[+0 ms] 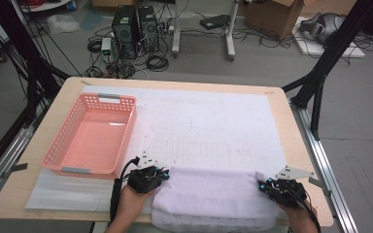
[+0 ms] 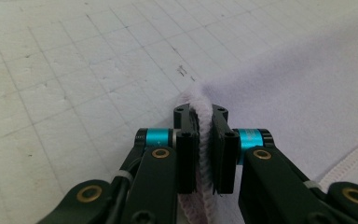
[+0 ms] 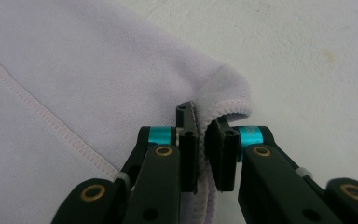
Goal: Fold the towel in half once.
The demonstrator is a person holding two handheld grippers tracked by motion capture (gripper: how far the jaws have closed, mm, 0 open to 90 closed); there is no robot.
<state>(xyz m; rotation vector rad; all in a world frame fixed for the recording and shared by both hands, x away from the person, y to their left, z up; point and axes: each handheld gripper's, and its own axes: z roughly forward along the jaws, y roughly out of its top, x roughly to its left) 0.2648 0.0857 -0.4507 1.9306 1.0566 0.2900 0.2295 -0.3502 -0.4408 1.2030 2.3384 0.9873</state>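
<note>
Table (image 1: 281, 121) with grid mat | towel (image 1: 213, 194) lies 9-to-3 o'clock | left gripper (image 2: 206, 140) clamps its 9 o'clock corner | right gripper (image 3: 204, 140) clamps 3 o'clock corner

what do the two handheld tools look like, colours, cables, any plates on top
Both are black two-jaw tools with teal collars and brass-coloured pivot bolts. The left tool trails a thick black cable; the right tool carries a grey three-cornered plate. No sleeves show.
</note>
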